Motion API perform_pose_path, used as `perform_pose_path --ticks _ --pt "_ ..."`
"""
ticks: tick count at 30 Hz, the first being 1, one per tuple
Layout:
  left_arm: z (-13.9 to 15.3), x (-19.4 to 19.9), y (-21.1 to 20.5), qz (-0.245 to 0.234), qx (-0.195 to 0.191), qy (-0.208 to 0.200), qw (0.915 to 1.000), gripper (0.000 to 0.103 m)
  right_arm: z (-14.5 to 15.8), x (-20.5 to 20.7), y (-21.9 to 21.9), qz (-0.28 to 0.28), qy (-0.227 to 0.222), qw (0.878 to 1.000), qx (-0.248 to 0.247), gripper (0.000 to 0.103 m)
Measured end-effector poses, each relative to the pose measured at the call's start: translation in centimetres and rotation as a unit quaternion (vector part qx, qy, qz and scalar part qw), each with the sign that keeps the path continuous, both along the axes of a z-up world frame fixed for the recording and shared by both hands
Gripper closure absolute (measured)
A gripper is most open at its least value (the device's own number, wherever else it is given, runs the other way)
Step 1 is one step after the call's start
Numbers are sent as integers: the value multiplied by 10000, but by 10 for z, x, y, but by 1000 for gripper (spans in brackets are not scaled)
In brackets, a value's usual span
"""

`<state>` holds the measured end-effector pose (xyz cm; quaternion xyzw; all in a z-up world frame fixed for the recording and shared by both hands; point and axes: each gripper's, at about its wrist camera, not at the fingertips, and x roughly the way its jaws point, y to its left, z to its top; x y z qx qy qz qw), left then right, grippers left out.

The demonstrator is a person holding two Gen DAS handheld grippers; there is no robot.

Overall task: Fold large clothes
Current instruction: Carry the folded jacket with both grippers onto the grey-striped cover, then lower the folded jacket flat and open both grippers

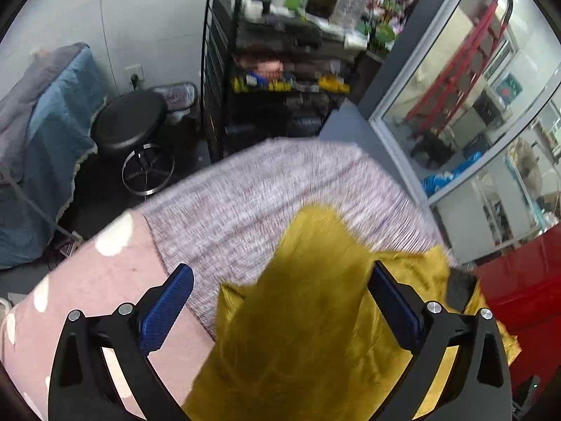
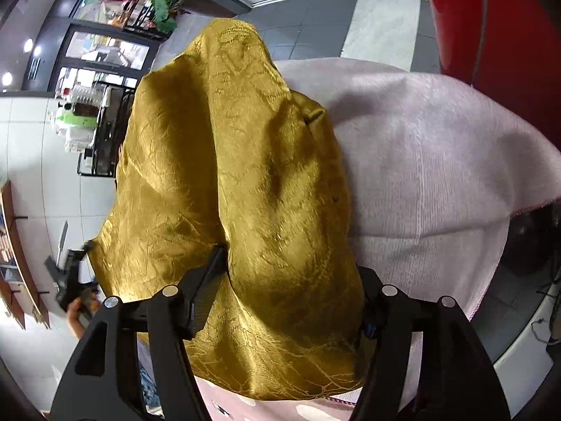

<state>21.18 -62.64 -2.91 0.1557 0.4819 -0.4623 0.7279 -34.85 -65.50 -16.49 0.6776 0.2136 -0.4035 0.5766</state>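
Pink blanket [image 1: 245, 193] under gold garment [image 1: 308, 315] | left gripper [image 1: 280, 301] fingers wide | right gripper [image 2: 291, 280] fingers unclear

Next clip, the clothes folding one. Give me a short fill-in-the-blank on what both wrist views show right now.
1. The garment being folded is ____ in colour.
2. It lies over a pale knitted blanket beside a pink cover patterned with white ____.
3. The left claw stands ____, its blue pads wide apart.
4. On the floor by the black rack stands a round black ____.

Missing words: mustard yellow; dots; open; stool
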Motion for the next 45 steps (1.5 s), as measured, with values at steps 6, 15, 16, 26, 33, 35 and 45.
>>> perform_pose_path --ticks 6,15,16,26,33,35,45 --pt "76 23 51 429 -336 -660 9963 7 27 -7 -9 -106 145 9997 -164 38" --pt "62 -42 164 303 261 -544 9977 6 89 -1 -5 405 1808 9779 -968 38" --pt "57 -54 175 265 307 -460 9981 6 97 5 -1 548 2014 9722 -1060 38" --pt "39 -133 214 112 583 -330 9977 6 150 102 72 2263 2394 9216 -2053 21" --pt "48 -192 207 -451 822 -1305 9870 6 170 153 117 2873 2565 8944 -2274 21" --pt "47 -203 202 -566 924 -1411 9840 6 170 162 121 2939 2717 8867 -2315 21" --pt "43 -231 184 -1012 1266 -1614 9735 6 167 165 131 3031 2899 8815 -2168 21"
